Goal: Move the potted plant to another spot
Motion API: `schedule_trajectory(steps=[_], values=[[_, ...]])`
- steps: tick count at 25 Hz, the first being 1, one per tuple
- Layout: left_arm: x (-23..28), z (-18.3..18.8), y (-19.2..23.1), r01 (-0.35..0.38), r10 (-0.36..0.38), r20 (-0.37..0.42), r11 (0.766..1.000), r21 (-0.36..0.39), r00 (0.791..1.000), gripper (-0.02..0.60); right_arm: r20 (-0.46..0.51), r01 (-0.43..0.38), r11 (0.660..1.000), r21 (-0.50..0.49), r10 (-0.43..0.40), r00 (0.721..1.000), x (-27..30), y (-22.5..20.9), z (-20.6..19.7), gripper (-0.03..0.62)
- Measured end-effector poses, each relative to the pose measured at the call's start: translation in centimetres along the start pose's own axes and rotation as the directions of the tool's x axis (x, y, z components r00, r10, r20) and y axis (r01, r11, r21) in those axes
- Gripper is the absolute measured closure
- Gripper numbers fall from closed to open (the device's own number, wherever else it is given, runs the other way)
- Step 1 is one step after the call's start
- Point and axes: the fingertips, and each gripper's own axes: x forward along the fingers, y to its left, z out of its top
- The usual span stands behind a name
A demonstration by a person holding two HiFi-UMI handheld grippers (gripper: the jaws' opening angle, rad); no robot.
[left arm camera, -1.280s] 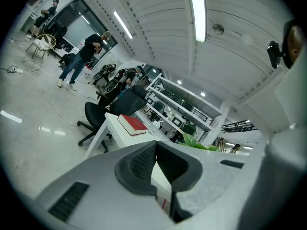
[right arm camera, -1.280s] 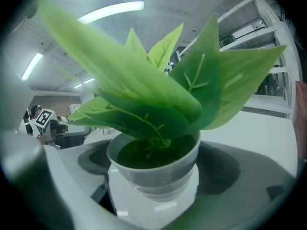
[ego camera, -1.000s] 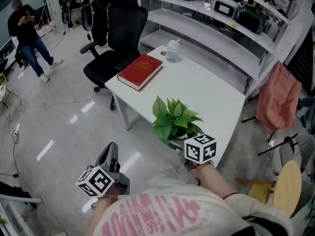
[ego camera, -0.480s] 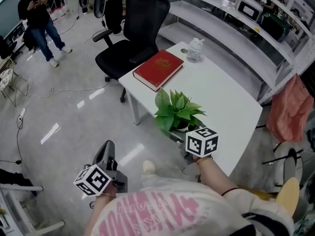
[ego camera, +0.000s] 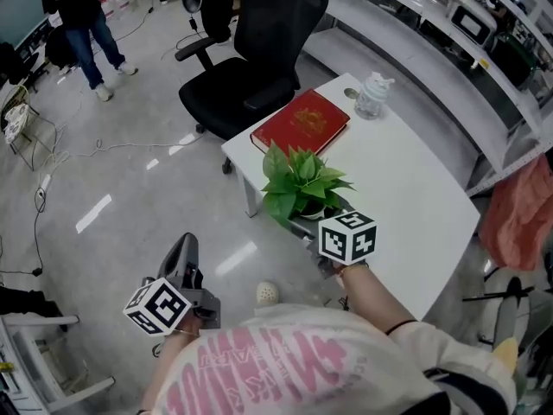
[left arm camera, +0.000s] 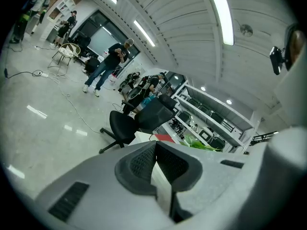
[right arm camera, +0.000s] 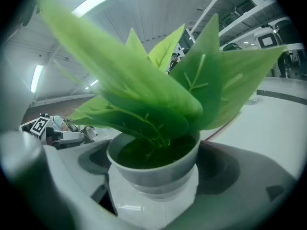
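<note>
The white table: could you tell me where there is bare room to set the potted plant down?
The table is bare across its right half, from the red book and the clear jar at the far end down to the near corner. It is crowded along the left edge, around the book and the potted plant.

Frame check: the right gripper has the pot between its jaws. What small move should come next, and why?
Probably carry the potted plant rightward over the bare table and lower it there. The right gripper is shut on its pot, the plant is at the table's near edge close to the red book, and open white top lies beyond.
</note>
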Motion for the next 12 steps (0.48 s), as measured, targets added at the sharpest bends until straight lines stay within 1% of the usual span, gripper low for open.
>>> schedule_trajectory(steps=[6,12], values=[[2.0,1.9,1.2,-0.033,0.033,0.013,0.999,0.002,0.999,0.578,-0.015,-0.033,0.999,-0.006,0.033,0.999,3.8,-0.5,1.1,0.052],[3.9,2.8,2.1,-0.041,0.041,0.013,0.999,0.005,0.999,0.578,-0.02,-0.04,0.999,-0.012,0.04,0.999,6.5,-1.0,1.5,0.051]])
